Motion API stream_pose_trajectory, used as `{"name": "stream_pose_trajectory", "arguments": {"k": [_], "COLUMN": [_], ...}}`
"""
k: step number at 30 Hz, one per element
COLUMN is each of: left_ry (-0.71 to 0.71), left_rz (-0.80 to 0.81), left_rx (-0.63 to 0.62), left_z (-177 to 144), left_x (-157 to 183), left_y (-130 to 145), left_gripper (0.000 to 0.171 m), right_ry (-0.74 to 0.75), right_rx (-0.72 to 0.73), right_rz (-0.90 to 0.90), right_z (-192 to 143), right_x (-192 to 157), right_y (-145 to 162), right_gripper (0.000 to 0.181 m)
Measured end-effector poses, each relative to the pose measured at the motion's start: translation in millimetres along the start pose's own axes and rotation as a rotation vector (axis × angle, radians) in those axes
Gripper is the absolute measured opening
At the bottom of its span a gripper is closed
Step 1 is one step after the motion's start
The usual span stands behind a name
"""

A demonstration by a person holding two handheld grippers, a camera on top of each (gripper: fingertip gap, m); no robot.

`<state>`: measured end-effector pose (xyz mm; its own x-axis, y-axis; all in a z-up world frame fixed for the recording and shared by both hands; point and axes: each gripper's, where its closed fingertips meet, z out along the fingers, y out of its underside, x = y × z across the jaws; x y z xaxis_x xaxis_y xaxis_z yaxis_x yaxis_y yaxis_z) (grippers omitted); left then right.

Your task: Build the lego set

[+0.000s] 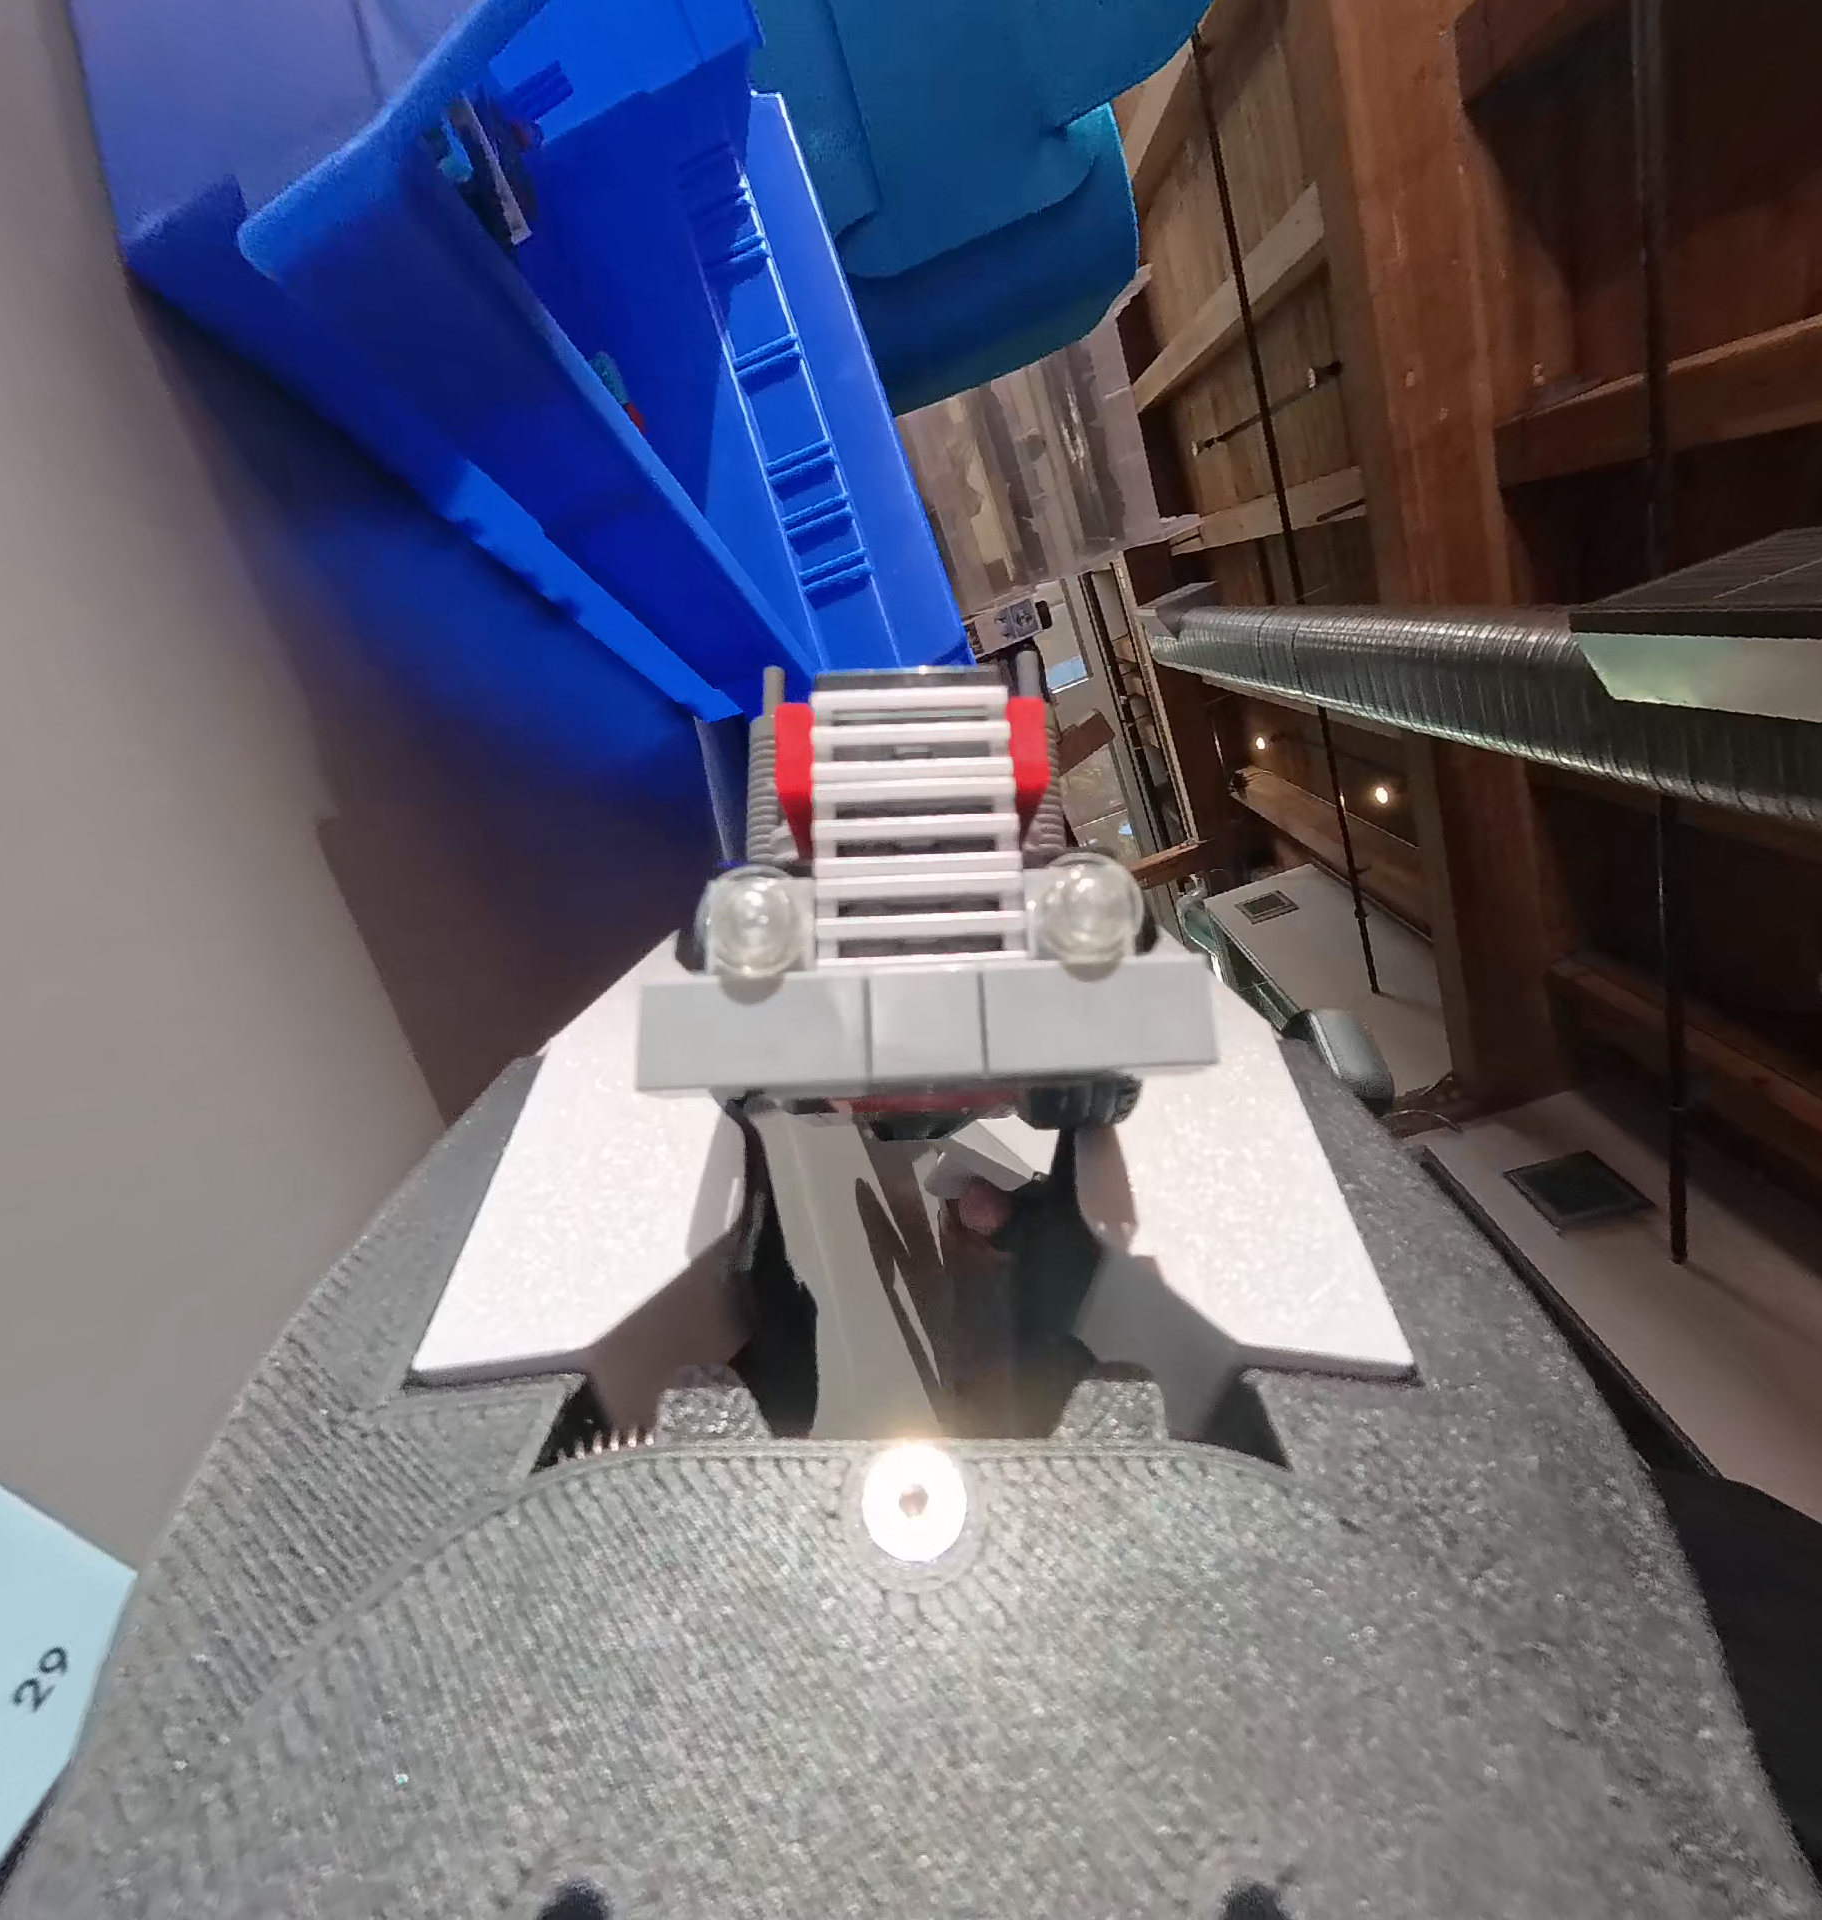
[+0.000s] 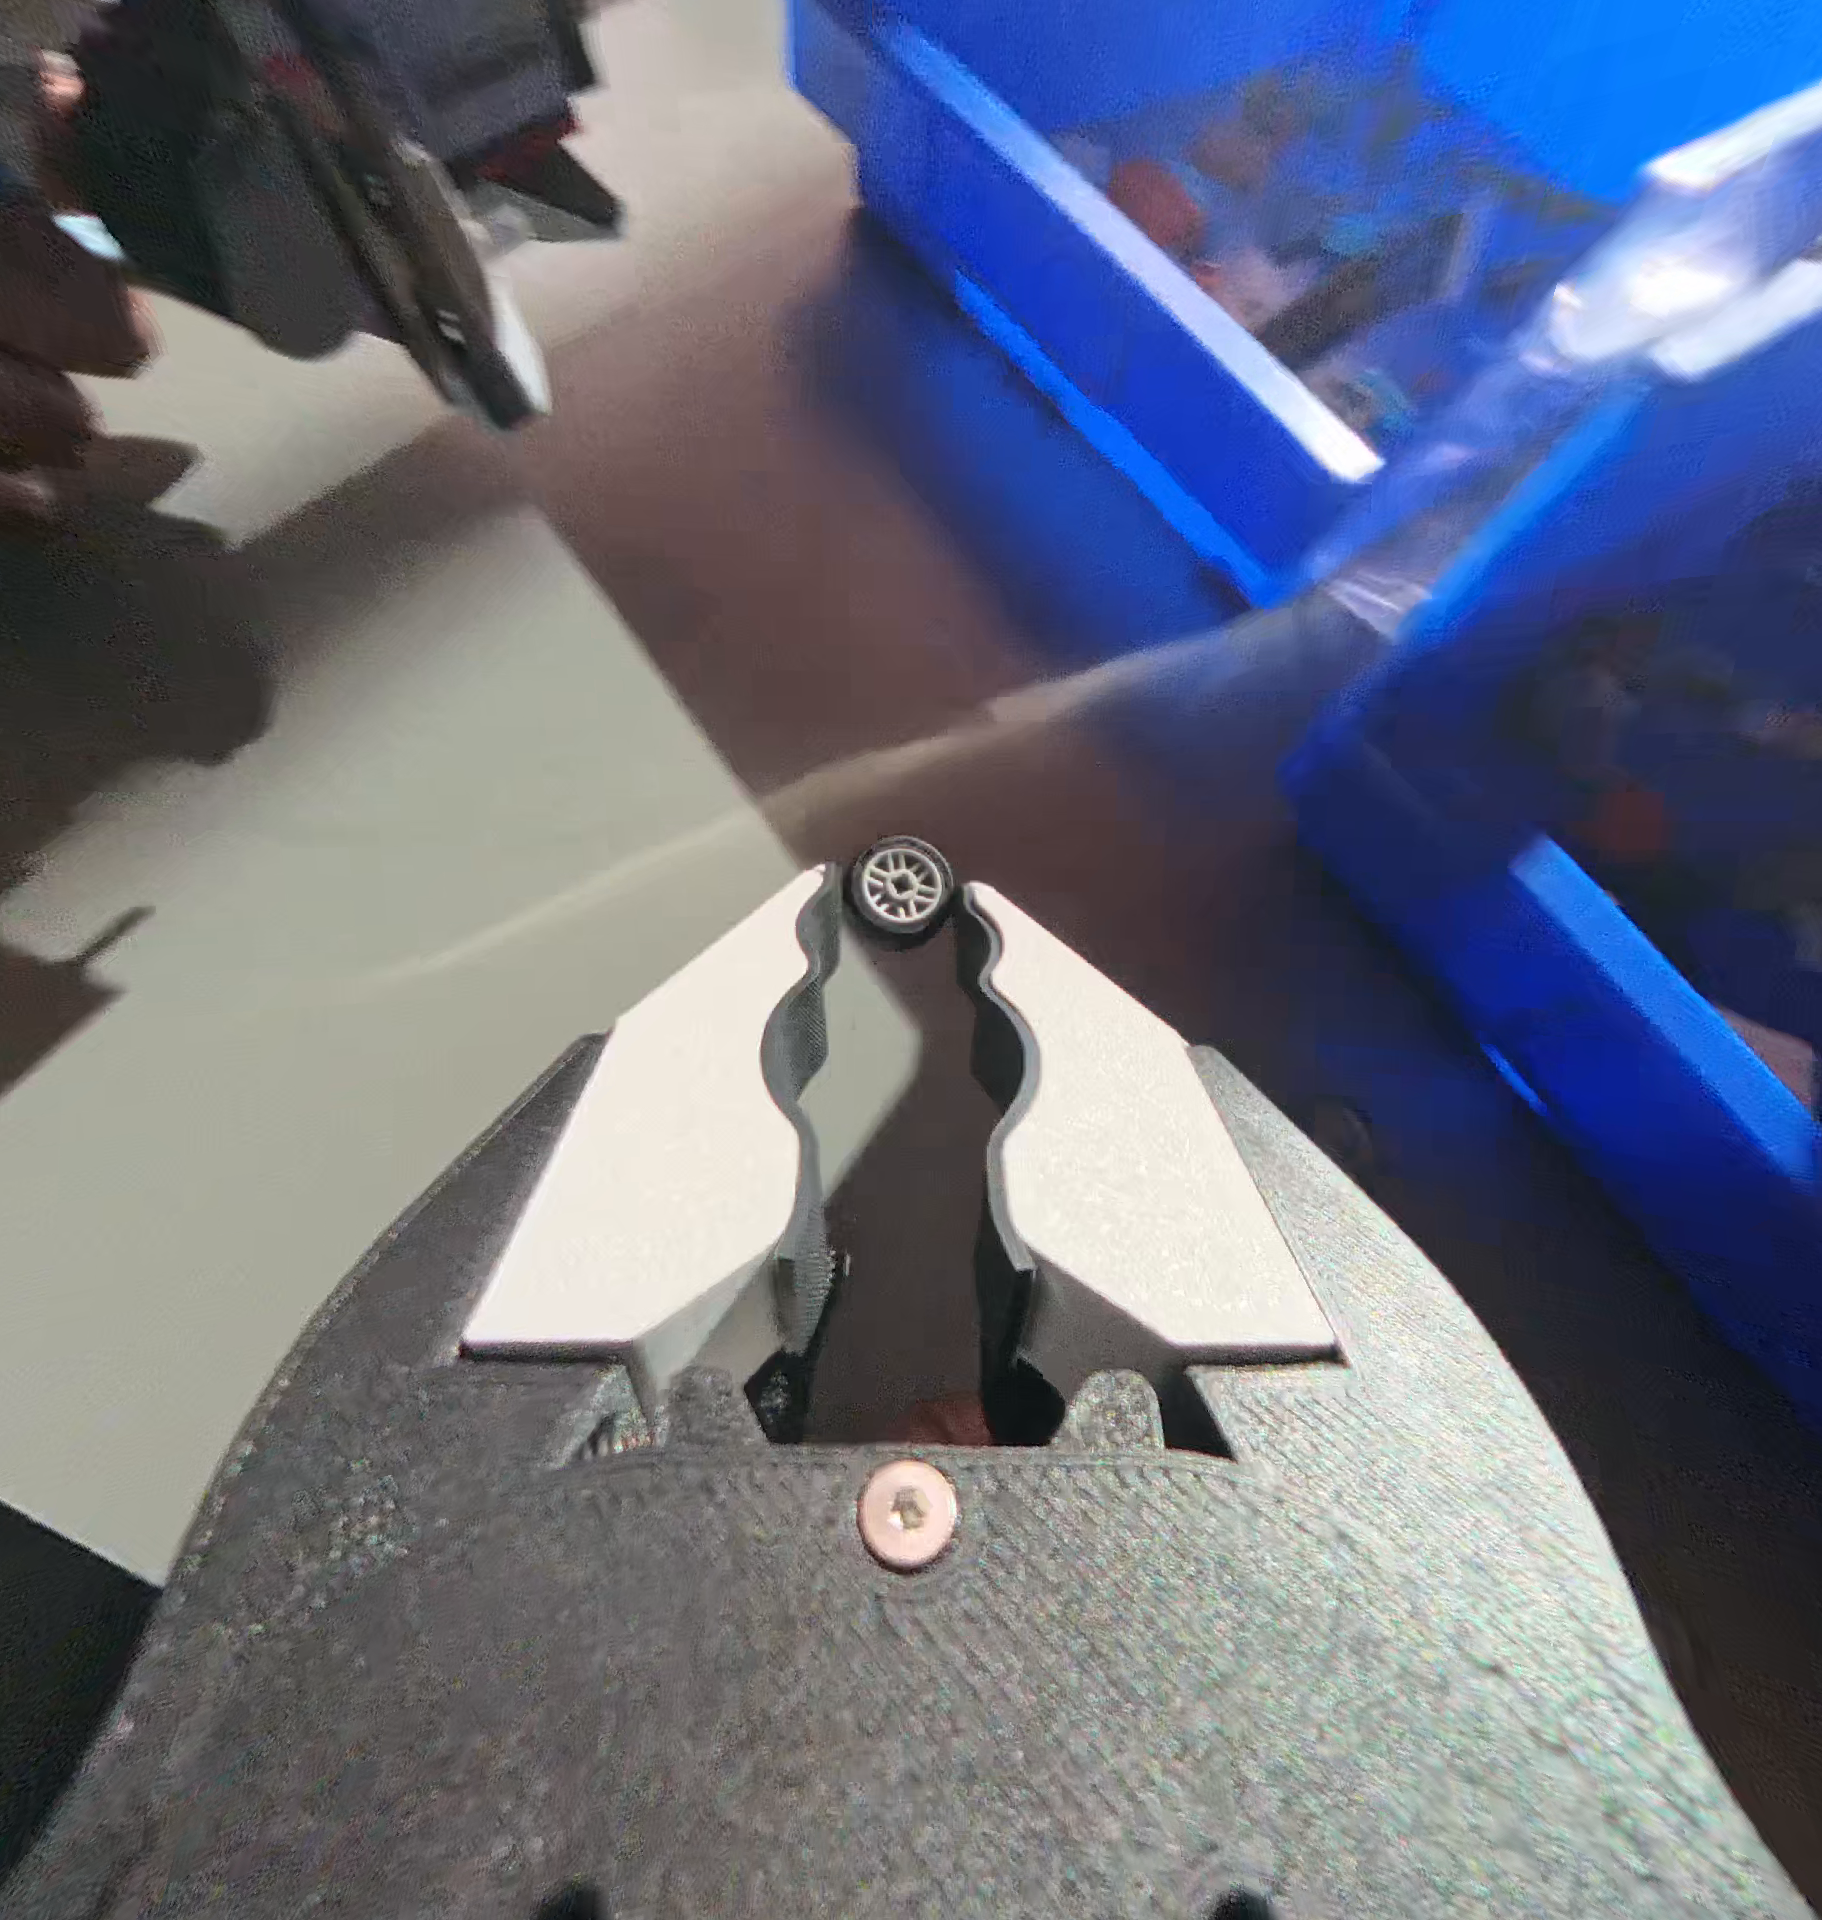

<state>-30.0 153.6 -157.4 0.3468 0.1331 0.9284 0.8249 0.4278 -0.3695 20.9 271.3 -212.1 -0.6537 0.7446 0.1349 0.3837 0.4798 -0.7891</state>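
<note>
My left gripper [image 1: 928, 1091] is shut on a lego truck [image 1: 922, 894] and holds it up, front towards the camera: grey bumper, white grille, two clear round headlights, red side pieces. The fingertips are hidden under the bumper. My right gripper [image 2: 899, 894] is shut on a small lego wheel [image 2: 899, 885], a black tyre on a grey spoked rim, pinched at the very fingertips above the table. The left gripper with the truck [image 2: 367, 208] shows blurred at the top left of the right wrist view, held by a hand.
Blue parts bins [image 2: 1509, 416] with loose lego pieces stand at the right of the grey table [image 2: 315, 831]. In the left wrist view the bins [image 1: 533, 364] lie to the left, a teal object [image 1: 969, 187] at the top, wooden shelving [image 1: 1509, 520] at the right. Left tips to right tips: about 15 centimeters.
</note>
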Motion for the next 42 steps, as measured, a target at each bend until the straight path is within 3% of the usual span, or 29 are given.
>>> {"name": "stream_pose_trajectory", "arguments": {"k": [7, 12, 20, 28, 35, 42], "left_ry": [-0.008, -0.004, -0.024, -0.030, -0.028, -0.025], "left_rz": [-0.076, -0.081, -0.077, -0.078, -0.083, -0.083], "left_rx": [-0.035, -0.043, -0.030, -0.007, 0.010, 0.009], "left_z": [-1.6, -1.6, -4.7, -8.2, -10.1, -9.9], "left_x": [-8.1, -8.9, -13.0, -15.5, -16.1, -15.7], "left_y": [0.8, 0.2, -5.3, -12.1, -15.9, -15.6], "left_gripper": [0.056, 0.056, 0.056, 0.056, 0.056, 0.056], "right_ry": [-0.309, -0.376, -0.459, -0.488, -0.608, -0.456], "right_rx": [-0.172, -0.359, -0.691, -0.594, -0.298, -0.194], "right_rz": [-0.190, -0.392, -0.620, -0.585, -0.292, -0.066], "right_z": [32.2, 32.4, 29.9, 50.7, 56.7, 66.9], "right_x": [-51.6, -42.9, -31.4, -47.8, -73.9, -48.5], "right_y": [-19.8, -23.8, 1.3, -18.1, -46.0, -41.0], "right_gripper": [0.023, 0.023, 0.023, 0.024, 0.024, 0.024]}}
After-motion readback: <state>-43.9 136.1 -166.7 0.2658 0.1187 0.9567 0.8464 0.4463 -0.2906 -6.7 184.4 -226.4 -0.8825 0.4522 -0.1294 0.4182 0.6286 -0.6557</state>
